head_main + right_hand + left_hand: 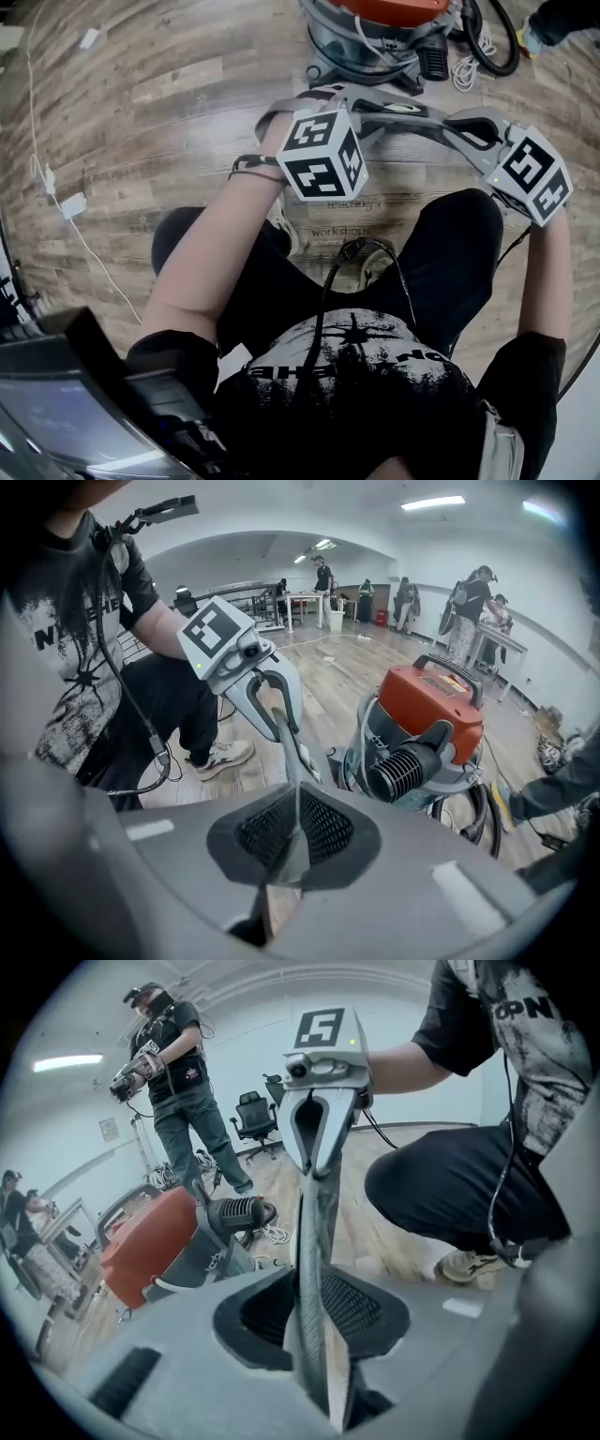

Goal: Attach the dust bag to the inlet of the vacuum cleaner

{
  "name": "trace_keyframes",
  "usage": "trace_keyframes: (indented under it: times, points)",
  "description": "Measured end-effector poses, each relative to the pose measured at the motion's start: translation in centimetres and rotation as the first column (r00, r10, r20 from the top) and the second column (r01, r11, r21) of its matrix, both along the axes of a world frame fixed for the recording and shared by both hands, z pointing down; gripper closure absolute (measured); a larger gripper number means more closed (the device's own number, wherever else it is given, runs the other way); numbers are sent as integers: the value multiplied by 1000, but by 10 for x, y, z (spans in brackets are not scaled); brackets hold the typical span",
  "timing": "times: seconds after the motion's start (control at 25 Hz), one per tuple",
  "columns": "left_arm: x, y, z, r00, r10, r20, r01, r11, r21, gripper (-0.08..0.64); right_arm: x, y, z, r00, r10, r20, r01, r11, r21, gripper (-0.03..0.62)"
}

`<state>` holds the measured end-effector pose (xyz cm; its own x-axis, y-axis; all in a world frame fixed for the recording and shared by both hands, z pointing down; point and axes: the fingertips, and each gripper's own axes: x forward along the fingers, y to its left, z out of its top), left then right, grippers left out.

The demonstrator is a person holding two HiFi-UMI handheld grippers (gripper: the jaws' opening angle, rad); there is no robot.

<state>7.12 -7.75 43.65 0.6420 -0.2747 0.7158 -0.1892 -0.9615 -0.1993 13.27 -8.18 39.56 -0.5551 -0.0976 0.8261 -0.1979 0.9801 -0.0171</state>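
I hold the grey dust bag [403,111] stretched between both grippers, above the wood floor and just short of the vacuum cleaner [375,37], a grey tub with an orange lid. My left gripper [314,98] is shut on the bag's left end; in the left gripper view the bag [314,1241] runs edge-on from its jaws [314,1312] up to the right gripper [314,1138]. My right gripper [469,122] is shut on the other end [292,832]. In the right gripper view the vacuum [431,724] stands to the right, its ribbed black port [403,771] facing me. The bag's opening is hidden.
A black hose and white cord [483,52] lie right of the vacuum. A white cable with an adapter [70,204] trails on the floor at left. My knees and shoes [375,267] are under the grippers. Other people [178,1082] and an office chair [253,1115] stand farther off.
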Motion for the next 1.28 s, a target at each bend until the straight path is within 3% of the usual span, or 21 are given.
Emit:
trace_keyframes:
  times: [0.08,0.2,0.4,0.48,0.52,0.56,0.68,0.84,1.08,1.28]
  points:
    - [-1,0,2,1000,7,18,-7,1000,12,473,-2,1,-2,1000,-8,4,8,1000,-1,575]
    - [-3,-3,-4,1000,-13,-6,13,1000,17,521,-4,-1,-6,1000,-2,15,2,1000,8,575]
    - [-4,-8,-16,999,-42,-29,43,999,13,531,-2,-7,-5,1000,-1,0,1,998,62,556]
    - [-4,-10,-16,999,-46,-14,46,999,8,531,-3,-7,-3,1000,-20,-24,22,995,96,504]
    - [-5,-11,-16,999,-43,-4,43,999,10,532,-5,-6,-3,999,-31,-33,35,993,110,428]
    - [-4,-11,-17,999,-38,4,37,999,16,532,-9,-5,-3,998,-42,-42,47,991,124,392]
    - [3,-13,-26,1000,-13,11,13,999,47,532,-18,-5,1,993,-64,-95,81,979,188,362]
    - [14,-15,-41,1000,24,-18,-23,997,74,532,-9,-19,16,979,-39,-202,94,958,271,395]
    - [28,-18,-51,998,47,-53,-42,996,83,532,3,-30,12,979,-10,-206,81,937,340,535]
    - [44,-31,-53,999,53,-13,-51,992,113,529,20,-40,13,980,8,-199,62,937,343,558]
